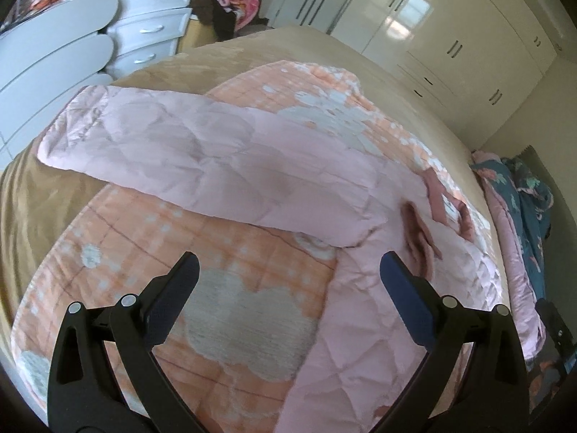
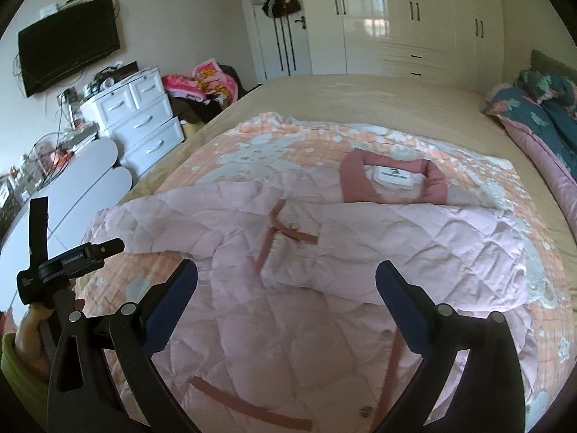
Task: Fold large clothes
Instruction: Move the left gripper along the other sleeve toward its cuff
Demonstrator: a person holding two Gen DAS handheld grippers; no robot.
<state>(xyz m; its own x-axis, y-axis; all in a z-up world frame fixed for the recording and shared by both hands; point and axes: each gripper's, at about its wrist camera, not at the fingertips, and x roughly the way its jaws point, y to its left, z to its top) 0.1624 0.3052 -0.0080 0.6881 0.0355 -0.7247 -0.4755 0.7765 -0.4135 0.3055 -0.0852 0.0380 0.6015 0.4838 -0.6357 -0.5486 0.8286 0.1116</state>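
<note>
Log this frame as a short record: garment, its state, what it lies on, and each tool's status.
garment: pink quilted jacket with darker pink collar
state: lying flat, one sleeve folded across the chest, other sleeve stretched out sideways
surface: orange patterned quilt on a beige bed
left tool: open, holding nothing, above the quilt beside the jacket
right tool: open, holding nothing, over the jacket body

Soft daylight fills the room, rather bright and even, with only weak shadows. A window reflection glares on the glossy wardrobe doors (image 2: pixel 375 11) at 12 o'clock. The left wrist view is slightly blurred. Fisheye distortion bends both pictures, with dark corners.
</note>
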